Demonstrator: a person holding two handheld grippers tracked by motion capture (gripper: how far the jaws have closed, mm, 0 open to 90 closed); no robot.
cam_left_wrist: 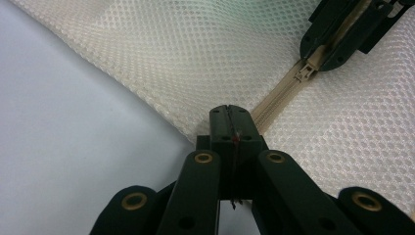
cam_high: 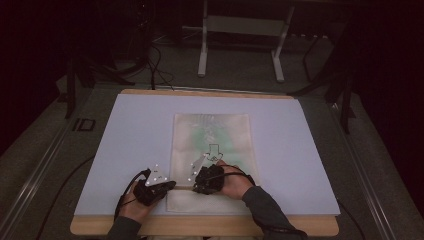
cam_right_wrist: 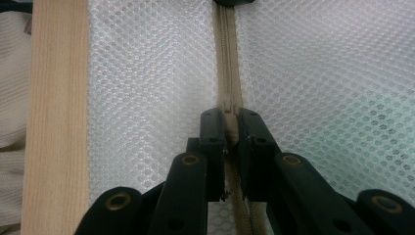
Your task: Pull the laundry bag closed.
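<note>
A cream mesh bag [cam_high: 212, 145] lies flat on the white sheet, with its zipper [cam_right_wrist: 227, 58] along the near edge. In the left gripper view, my left gripper [cam_left_wrist: 228, 115] is shut on the bag's corner where the zipper tape [cam_left_wrist: 274, 100] ends. My right gripper [cam_right_wrist: 229, 128] is shut on the zipper pull [cam_right_wrist: 229, 122], with the zipper running straight ahead of it. From the high view, the left gripper [cam_high: 171, 185] and right gripper [cam_high: 196, 188] point toward each other, close together at the bag's near left corner. The right gripper [cam_left_wrist: 337, 36] holds the slider [cam_left_wrist: 306, 73].
The white sheet [cam_high: 135, 130] covers most of the wooden table [cam_high: 210, 226], and a strip of wood [cam_right_wrist: 54, 117] shows beside the bag. A metal frame [cam_high: 240, 30] stands on the floor beyond the table. Both forearms enter from the bottom edge.
</note>
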